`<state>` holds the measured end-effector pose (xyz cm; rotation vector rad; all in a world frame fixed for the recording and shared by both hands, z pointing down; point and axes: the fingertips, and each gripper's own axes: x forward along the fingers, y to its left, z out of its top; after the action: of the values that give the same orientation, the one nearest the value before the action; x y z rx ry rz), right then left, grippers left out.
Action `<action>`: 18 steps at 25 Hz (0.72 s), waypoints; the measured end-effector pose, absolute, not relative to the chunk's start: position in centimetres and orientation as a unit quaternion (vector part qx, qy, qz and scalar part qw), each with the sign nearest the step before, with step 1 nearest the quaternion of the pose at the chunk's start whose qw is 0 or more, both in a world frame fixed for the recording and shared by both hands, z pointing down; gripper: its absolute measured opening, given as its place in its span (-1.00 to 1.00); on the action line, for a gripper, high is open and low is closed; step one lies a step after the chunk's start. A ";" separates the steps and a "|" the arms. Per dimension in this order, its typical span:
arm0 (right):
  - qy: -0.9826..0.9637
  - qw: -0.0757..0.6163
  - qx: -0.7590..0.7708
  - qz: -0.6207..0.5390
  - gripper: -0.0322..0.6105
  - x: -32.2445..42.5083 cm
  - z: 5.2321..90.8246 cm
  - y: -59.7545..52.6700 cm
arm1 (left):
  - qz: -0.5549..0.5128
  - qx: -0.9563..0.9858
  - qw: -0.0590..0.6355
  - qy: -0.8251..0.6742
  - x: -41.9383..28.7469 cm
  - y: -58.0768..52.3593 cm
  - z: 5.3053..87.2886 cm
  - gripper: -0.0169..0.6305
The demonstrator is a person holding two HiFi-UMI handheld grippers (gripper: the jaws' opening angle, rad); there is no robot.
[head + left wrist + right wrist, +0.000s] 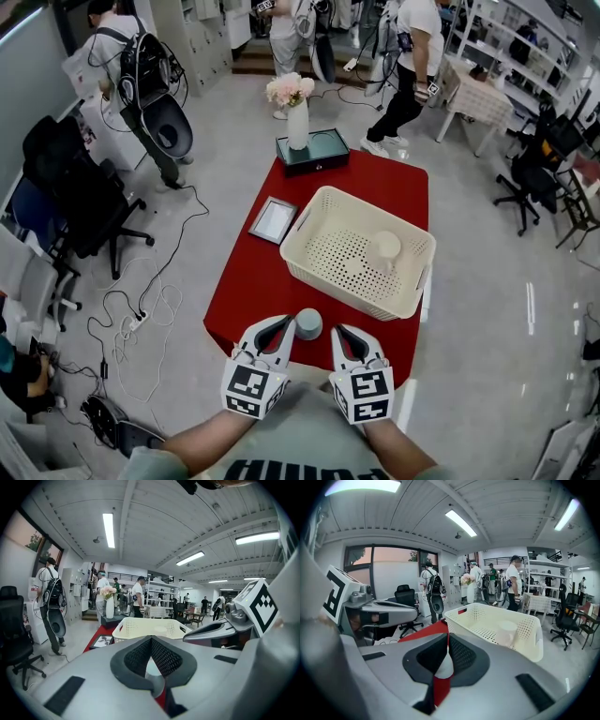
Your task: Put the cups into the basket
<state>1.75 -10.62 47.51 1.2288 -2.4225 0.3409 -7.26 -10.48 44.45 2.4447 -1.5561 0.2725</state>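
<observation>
Left gripper [284, 325] and right gripper [341, 332] closed, empty, grey cup [308, 323] between them on red table [251, 292], white cup [384, 249] in basket [349, 287]

You have no text here that reads in full. Large black letters run across your shirt [302, 448], but the bottom of the head view cuts them off. The left cube [248, 389] and right cube [367, 394] carry only black-and-white square markers, not words or numbers.
</observation>
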 end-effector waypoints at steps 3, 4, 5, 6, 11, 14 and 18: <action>-0.867 0.202 0.439 0.121 -0.83 1.7 47.6 -10.6 | 0.093 0.833 0.115 -0.534 -7.4 -10.5 44.6 -0.92; -0.867 0.202 0.438 0.121 -0.83 1.7 47.6 -10.6 | 0.093 0.832 0.116 -0.534 -7.4 -10.4 44.7 -0.92; -0.867 0.202 0.438 0.121 -0.83 1.7 47.6 -10.6 | 0.092 0.832 0.117 -0.534 -7.4 -10.4 44.7 -0.92; -0.867 0.203 0.438 0.122 -0.83 1.7 47.6 -10.5 | 0.092 0.832 0.117 -0.535 -7.4 -10.4 44.6 -0.92; -0.867 0.206 0.437 0.125 -0.83 1.6 47.8 -10.7 | 0.090 0.831 0.119 -0.536 -7.5 -10.6 44.6 -0.92; -0.867 0.205 0.436 0.127 -0.83 1.5 47.8 -10.8 | 0.089 0.831 0.119 -0.537 -7.5 -10.6 44.6 -0.92; -0.868 0.205 0.434 0.127 -0.83 1.3 47.8 -10.9 | 0.087 0.830 0.118 -0.538 -7.7 -10.6 44.6 -0.92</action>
<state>1.34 -10.85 47.82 1.2102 -2.4197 0.3544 -7.65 -10.59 44.59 2.4275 -1.5748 0.2551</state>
